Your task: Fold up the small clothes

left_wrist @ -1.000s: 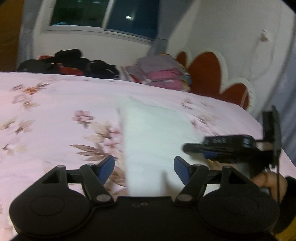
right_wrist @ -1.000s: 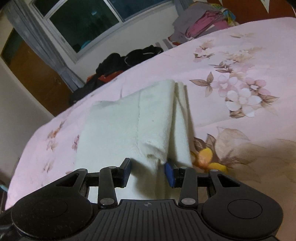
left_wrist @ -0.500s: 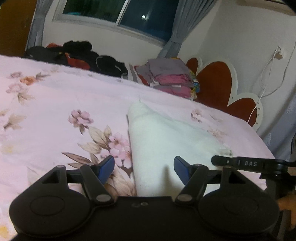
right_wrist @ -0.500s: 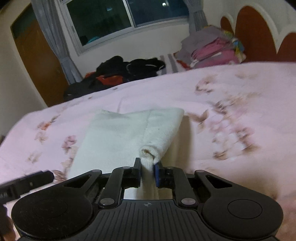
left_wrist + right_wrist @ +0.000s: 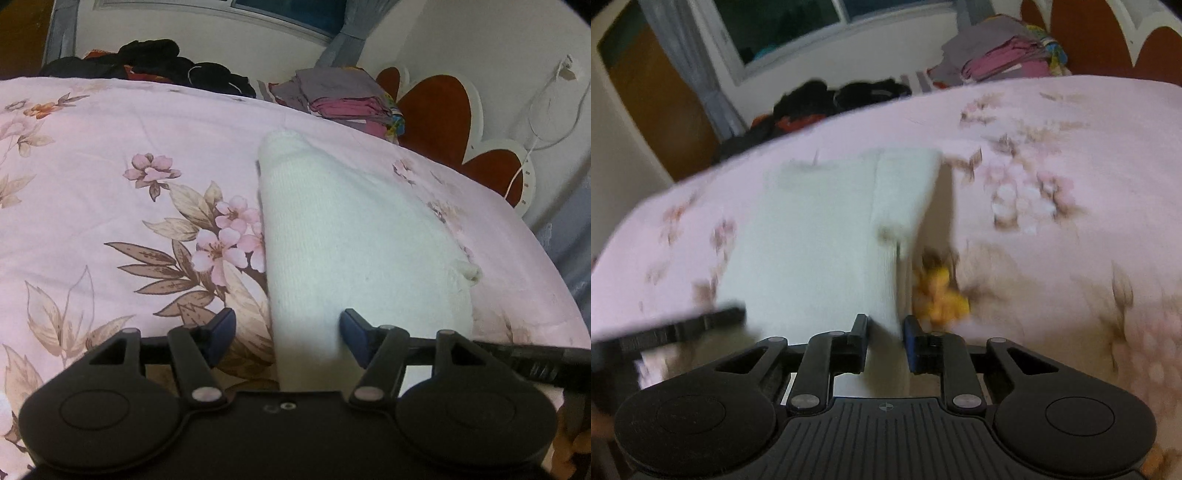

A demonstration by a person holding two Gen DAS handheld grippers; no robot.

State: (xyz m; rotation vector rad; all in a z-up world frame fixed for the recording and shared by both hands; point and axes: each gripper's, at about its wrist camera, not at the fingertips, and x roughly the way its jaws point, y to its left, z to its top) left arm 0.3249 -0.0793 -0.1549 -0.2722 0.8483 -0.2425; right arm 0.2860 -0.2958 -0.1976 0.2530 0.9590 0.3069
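A white knitted cloth [image 5: 351, 240] lies on the pink floral bedspread [image 5: 110, 147], partly folded lengthwise. My left gripper [image 5: 288, 330] hovers low over its near left edge. Its jaws are closing, the edge lies between them, and the pads stand clear of it. In the blurred right wrist view the cloth [image 5: 812, 240] has a raised fold running into my right gripper [image 5: 885, 336]. Those jaws are opening, the fold still sits between them, and a thin gap shows at the right pad. Each gripper shows as a black bar in the other's view.
A stack of folded clothes [image 5: 343, 99] and a dark heap of clothes [image 5: 166, 62] sit at the far side of the bed. A red and white headboard [image 5: 443, 110] stands at the right. The bedspread drops off at the right edge [image 5: 554, 277].
My left gripper has sunk closer to the cloth's near edge and narrowed a little. My right gripper pinched the raised fold, shifted sideways with it, and its pads have now parted slightly.
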